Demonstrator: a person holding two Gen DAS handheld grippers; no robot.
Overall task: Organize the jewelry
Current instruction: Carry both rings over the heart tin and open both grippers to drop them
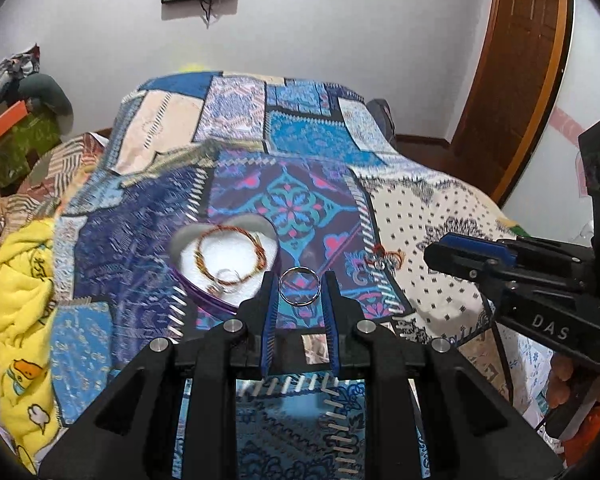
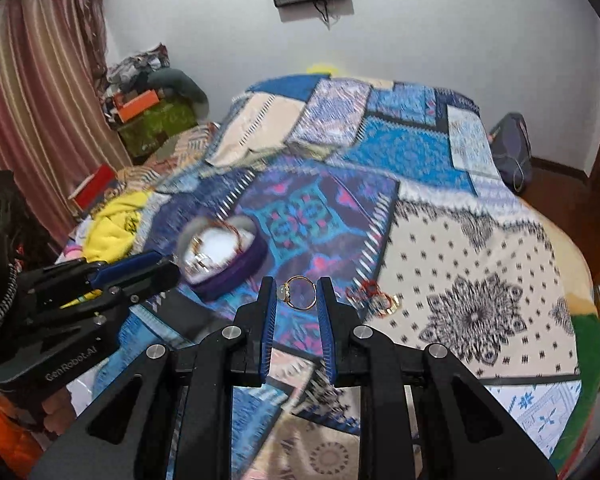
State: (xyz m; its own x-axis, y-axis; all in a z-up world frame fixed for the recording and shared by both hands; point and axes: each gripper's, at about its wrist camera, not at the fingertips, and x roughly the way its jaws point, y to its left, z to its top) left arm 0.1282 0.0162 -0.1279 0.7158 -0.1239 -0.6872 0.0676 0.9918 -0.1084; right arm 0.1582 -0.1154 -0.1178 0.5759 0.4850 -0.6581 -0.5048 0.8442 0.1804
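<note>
In my left wrist view, a yellow blanket bunches at the left edge of the frame, on the bed beside the patchwork quilt that covers it. Left of centre sits the heart-shaped box, purple-walled with a white lining, and a braided orange bracelet lies coiled inside it with a small silvery piece I cannot make out. At the centre, my left fingers are drawn narrow and pinch a plain silver ring upright between their blue pads, just beside the box's right edge and above the quilt. Right of that, a small heap of jewelry lies on the quilt. My right gripper's body shows at the right edge of the frame.

In my right wrist view, the left gripper's body fills the lower left, its tips near the blurred heart-shaped box. At the centre, my right fingers are narrow too, holding a gold ring with a pale stone at its left side, pressed against the left pad. Just right of them, the remaining jewelry, red and gold, lies on the quilt.
</note>
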